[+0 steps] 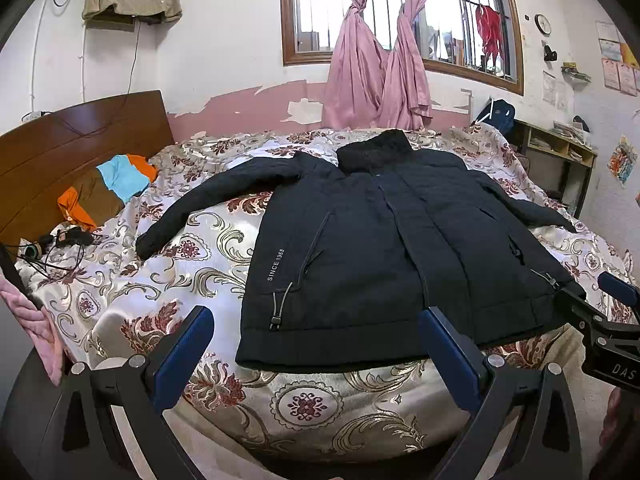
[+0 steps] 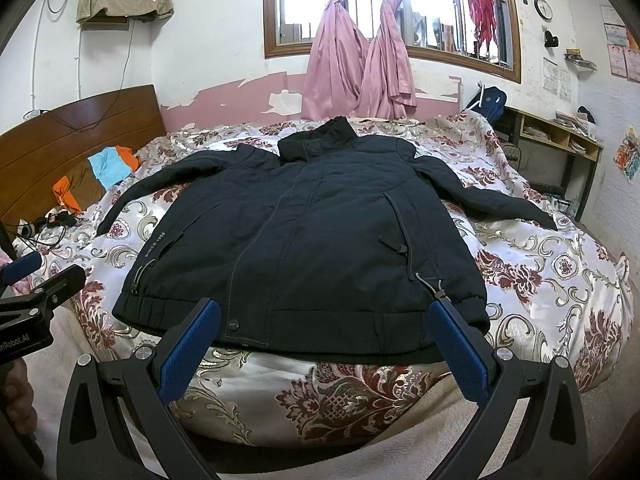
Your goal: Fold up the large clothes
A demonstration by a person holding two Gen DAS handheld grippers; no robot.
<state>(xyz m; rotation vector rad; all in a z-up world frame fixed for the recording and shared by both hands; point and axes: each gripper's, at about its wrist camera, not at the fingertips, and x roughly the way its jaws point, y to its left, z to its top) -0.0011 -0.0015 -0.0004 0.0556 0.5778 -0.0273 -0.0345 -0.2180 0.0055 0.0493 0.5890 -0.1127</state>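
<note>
A large black jacket (image 1: 380, 240) lies flat and face up on the bed, collar at the far side, hem toward me, both sleeves spread outward. It also shows in the right wrist view (image 2: 312, 236). My left gripper (image 1: 316, 320) is open and empty, hovering just in front of the hem's left half. My right gripper (image 2: 326, 312) is open and empty, its fingertips over the hem near the jacket's middle and right side. The right gripper shows at the right edge of the left wrist view (image 1: 600, 304); the left gripper shows at the left edge of the right wrist view (image 2: 36, 276).
The bed has a floral quilt (image 1: 200, 248) and a wooden headboard (image 1: 72, 148) on the left. Orange, blue and brown clothes (image 1: 108, 188) and black cables (image 1: 60, 244) lie near the headboard. A window with pink curtains (image 1: 372, 64) is behind, a shelf desk (image 1: 560, 152) at the right.
</note>
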